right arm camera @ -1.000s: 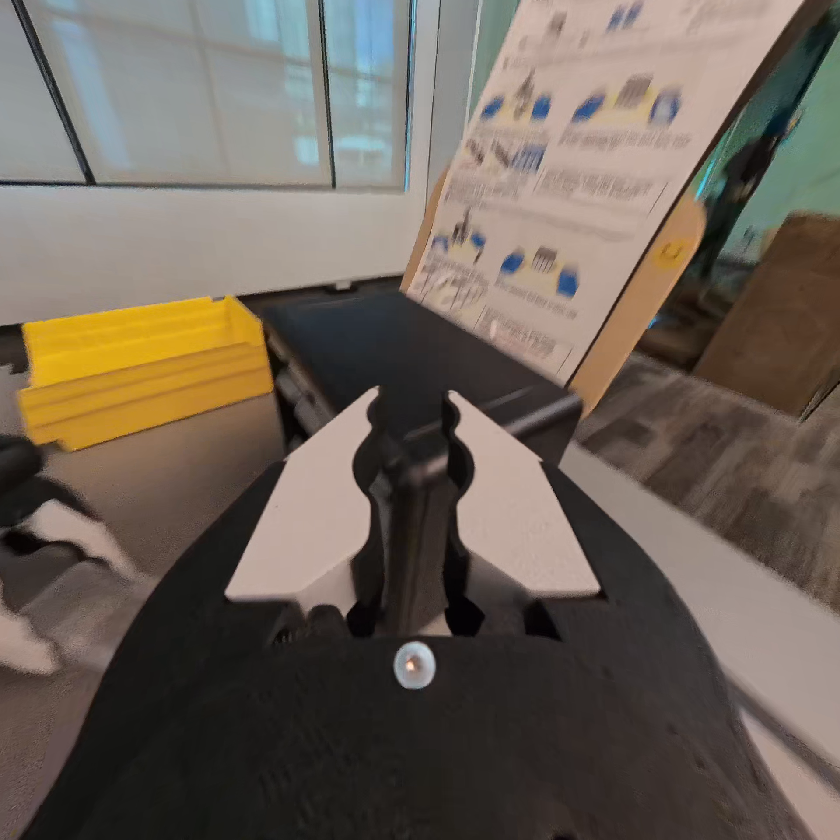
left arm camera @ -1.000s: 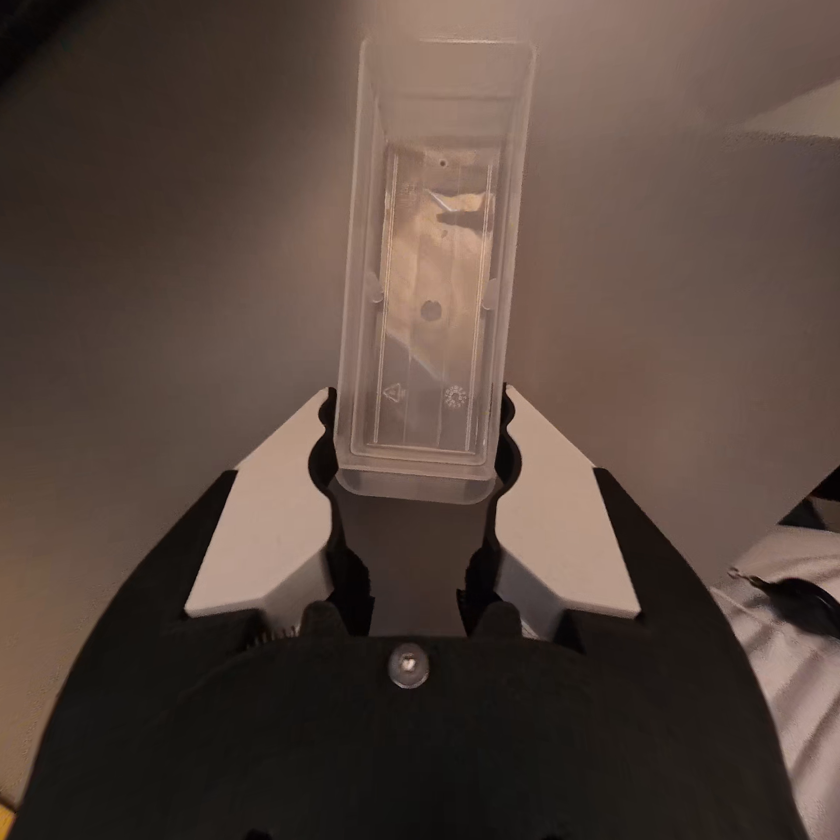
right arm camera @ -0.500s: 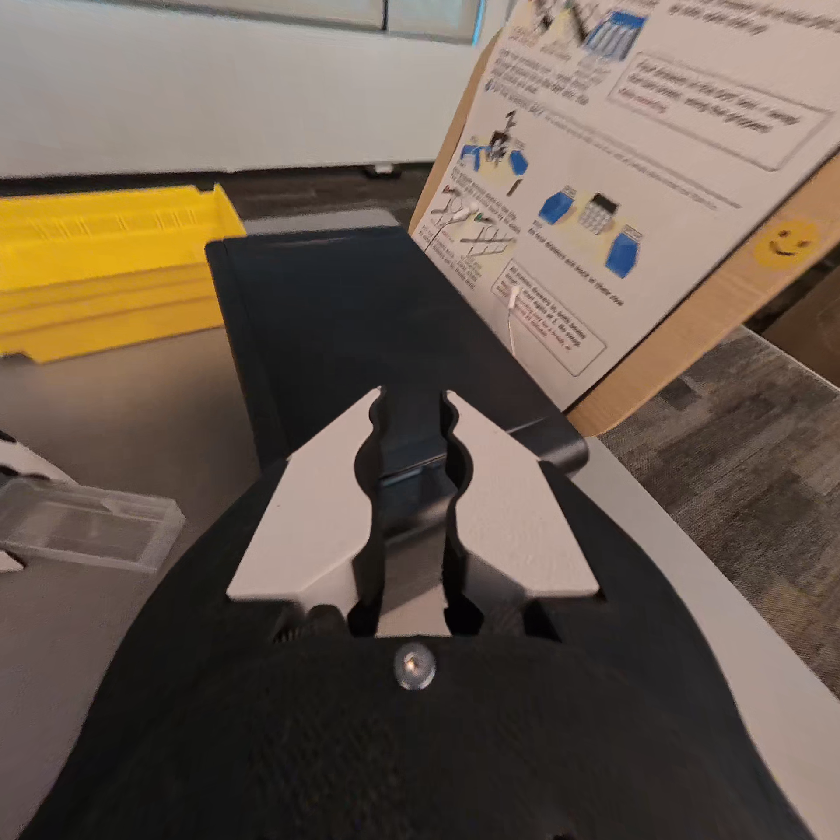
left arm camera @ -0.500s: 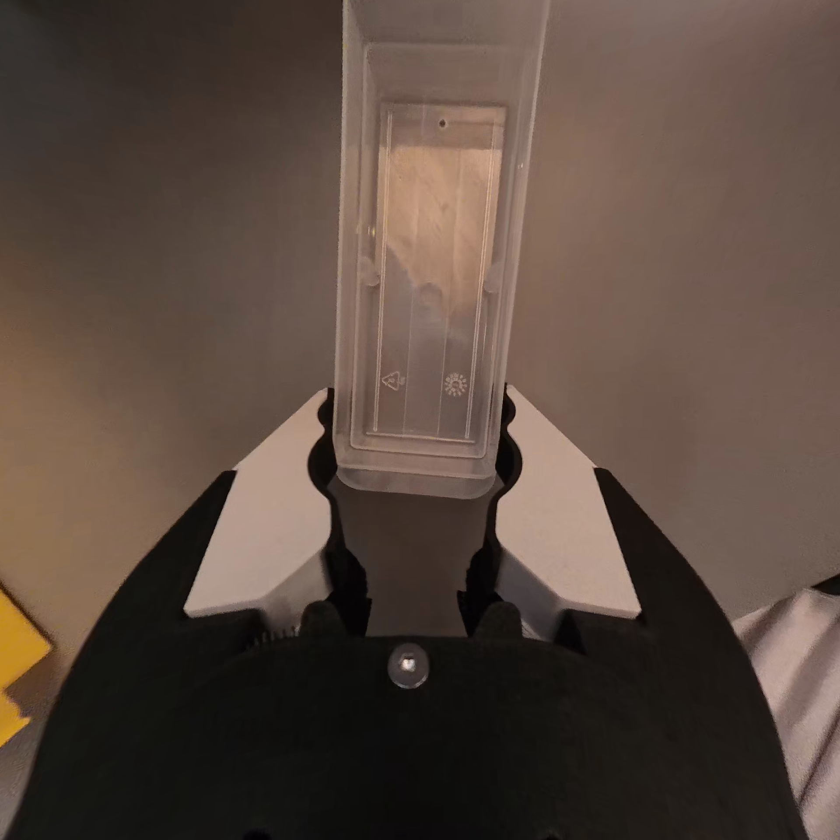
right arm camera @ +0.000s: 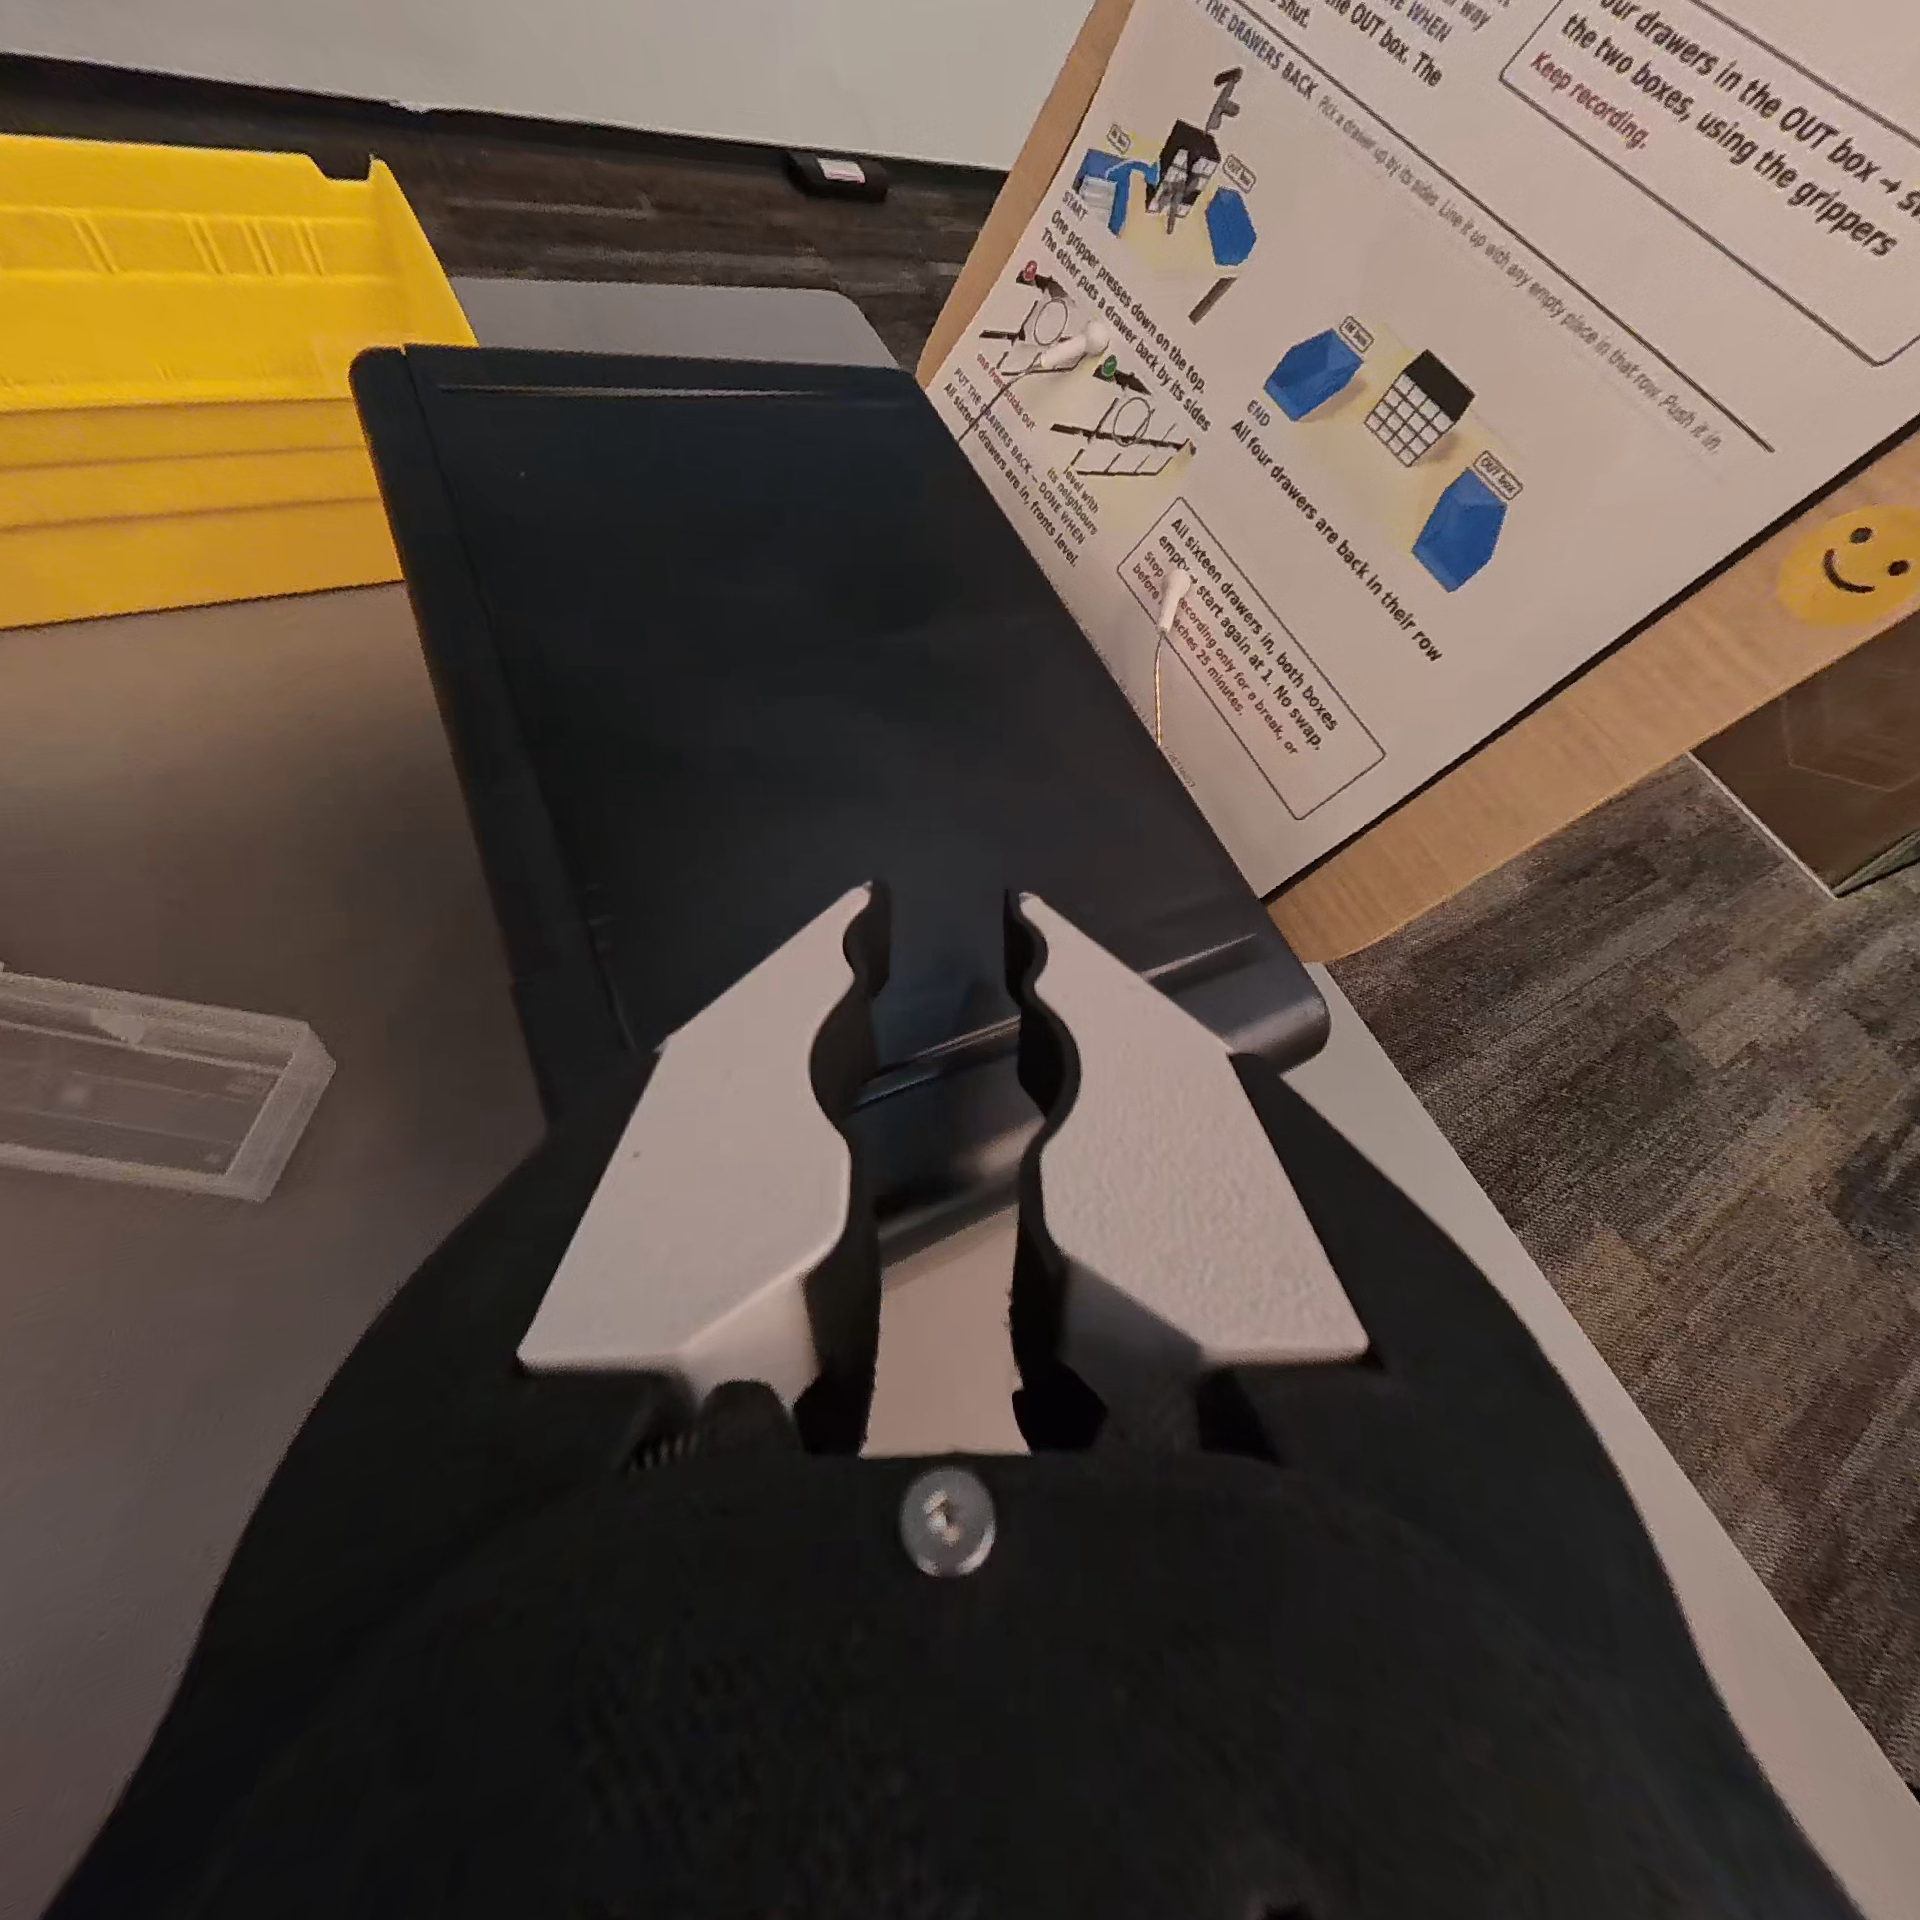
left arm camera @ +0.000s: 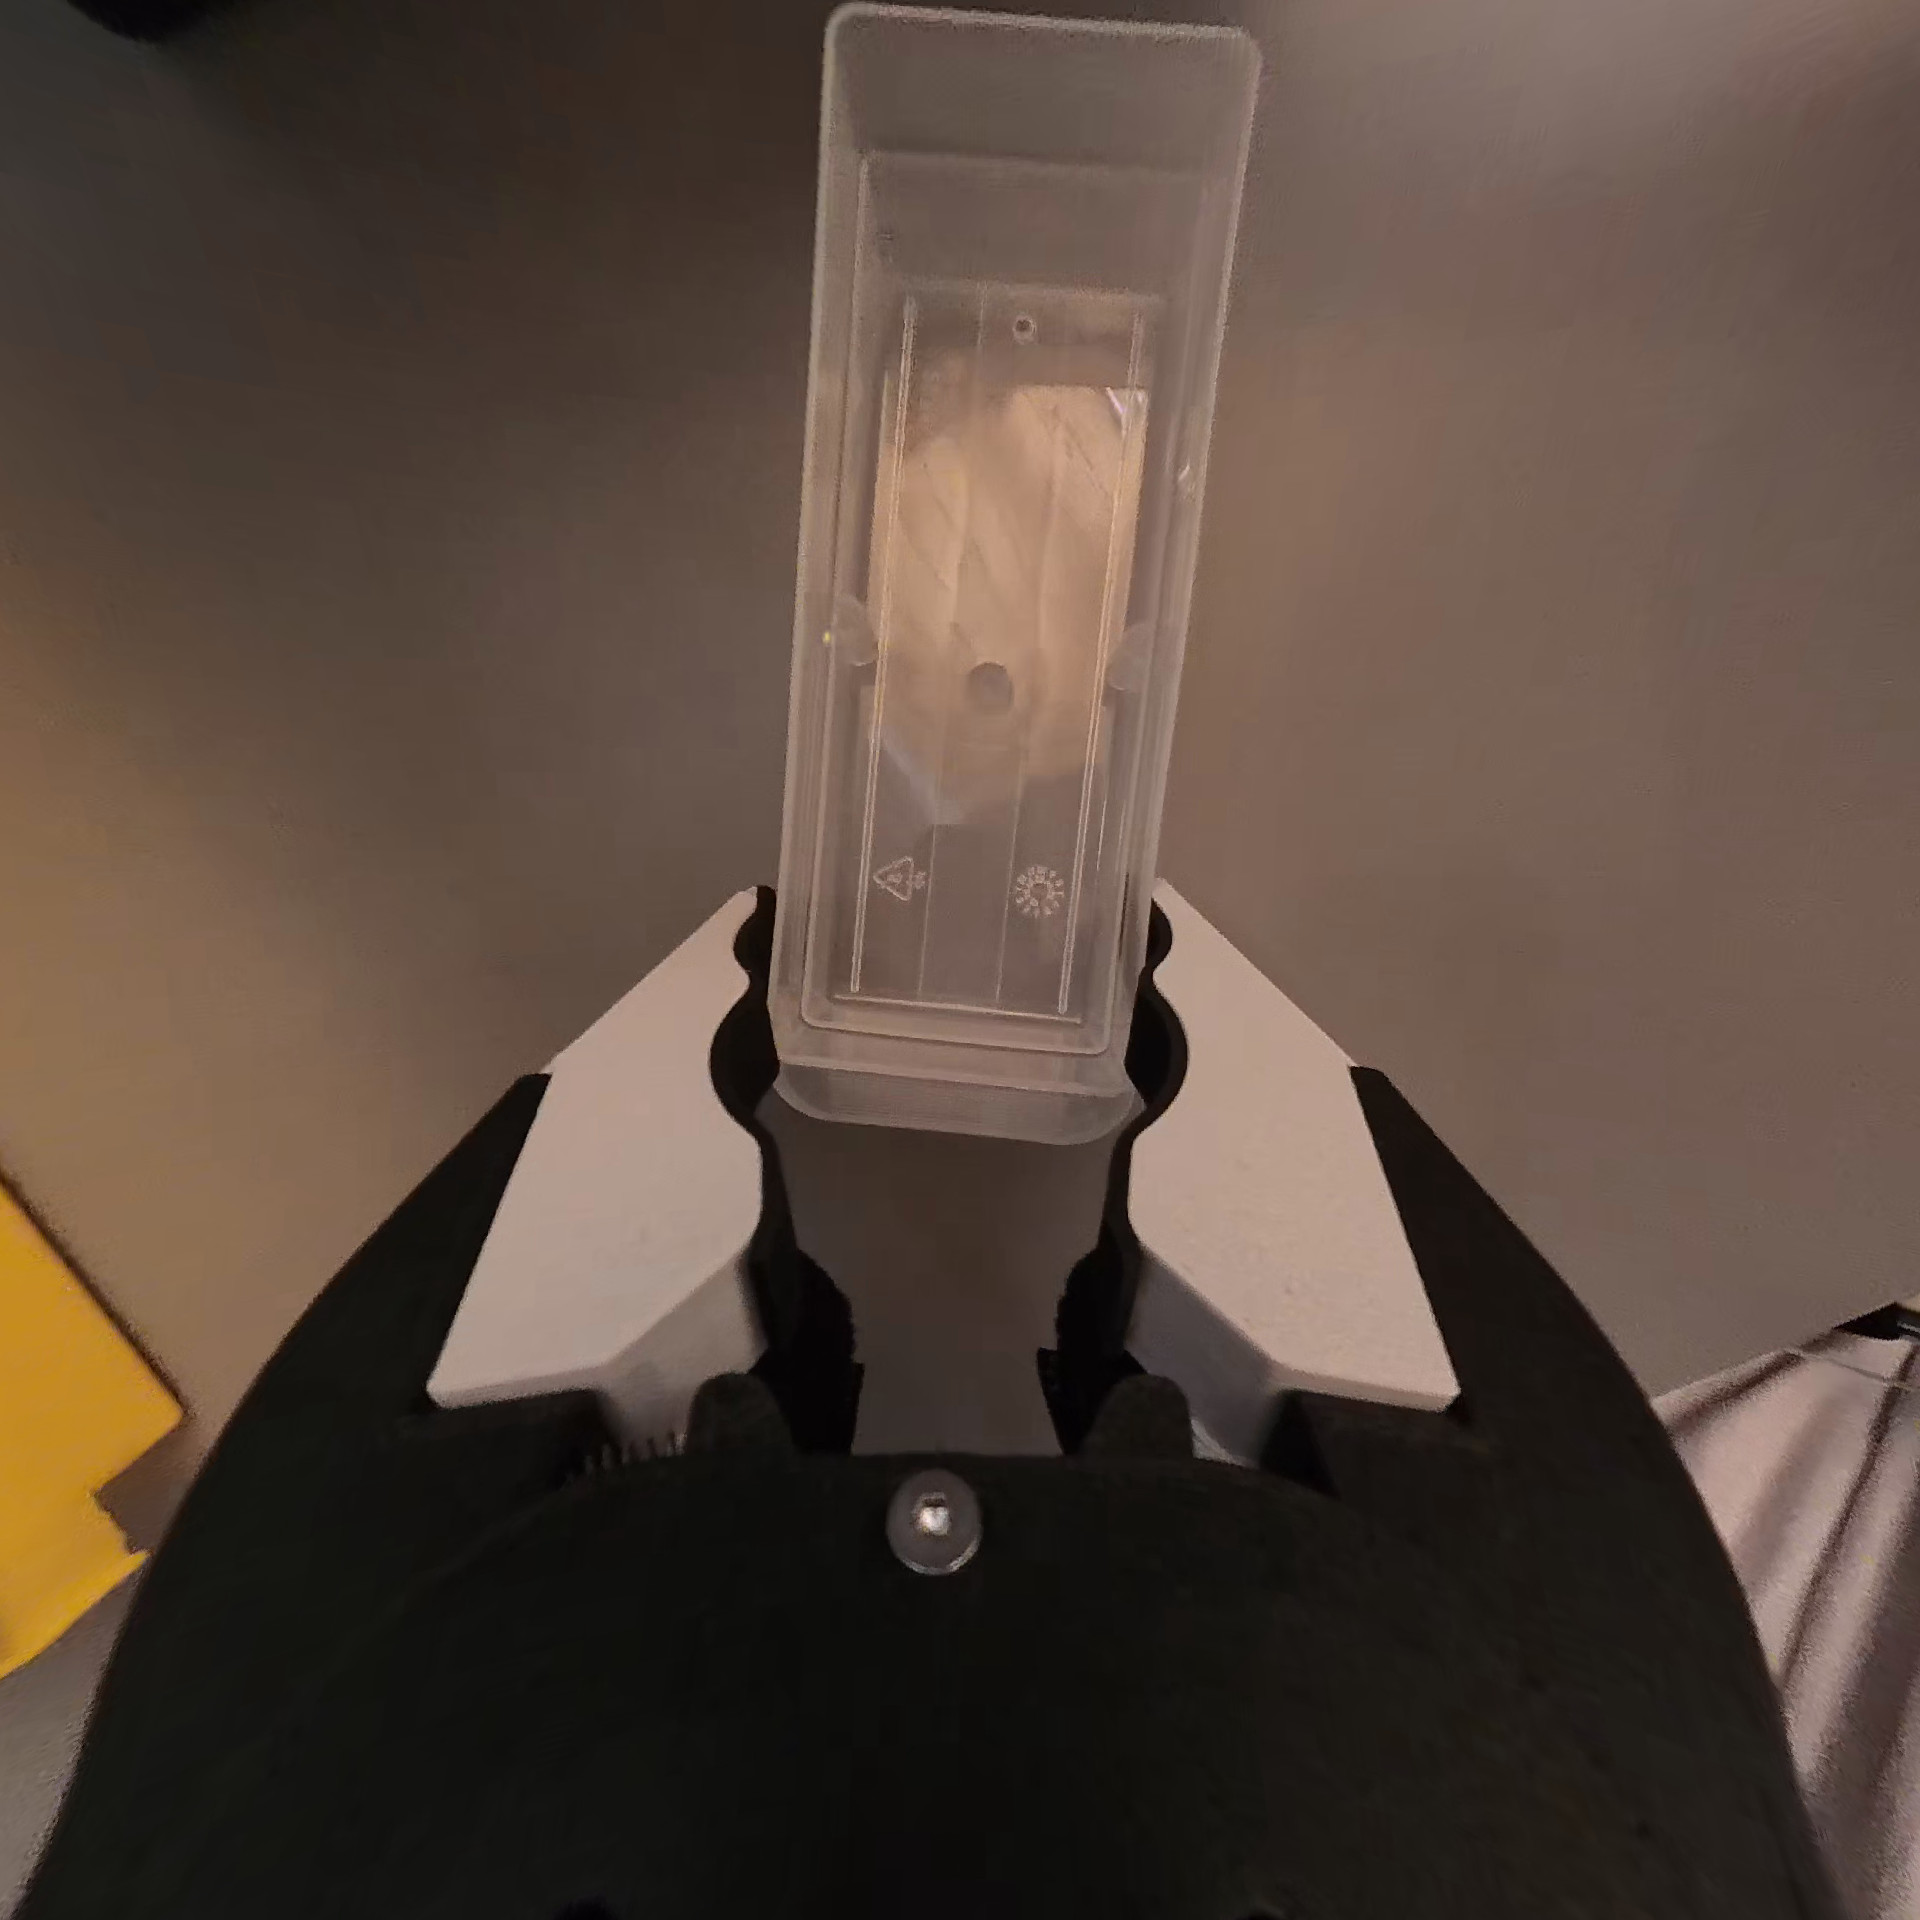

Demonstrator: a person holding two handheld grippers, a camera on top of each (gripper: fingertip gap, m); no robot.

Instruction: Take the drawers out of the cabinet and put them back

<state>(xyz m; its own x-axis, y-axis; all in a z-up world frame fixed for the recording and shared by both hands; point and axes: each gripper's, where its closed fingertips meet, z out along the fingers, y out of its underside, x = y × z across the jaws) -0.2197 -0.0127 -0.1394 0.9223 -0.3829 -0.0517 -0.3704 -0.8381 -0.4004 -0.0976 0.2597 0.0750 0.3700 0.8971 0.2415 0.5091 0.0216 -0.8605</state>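
Left hand-held gripper (left arm camera: pixel 951 997) pinches a clear drawer (left arm camera: pixel 1013 582) by its sides above the worktop (left arm camera: pixel 416 520). Right hand-held gripper (right arm camera: pixel 943 899), slightly spread and holding nothing, sits over the black cabinet (right arm camera: pixel 779 644).

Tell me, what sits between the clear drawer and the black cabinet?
Only bare grey tabletop, as the right wrist view shows: the clear drawer lies left of the black cabinet, apart from it.

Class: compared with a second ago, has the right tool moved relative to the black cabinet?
Yes. The right tool has tipped down and closed in over the black cabinet; the window has left view and the yellow bin sits higher.
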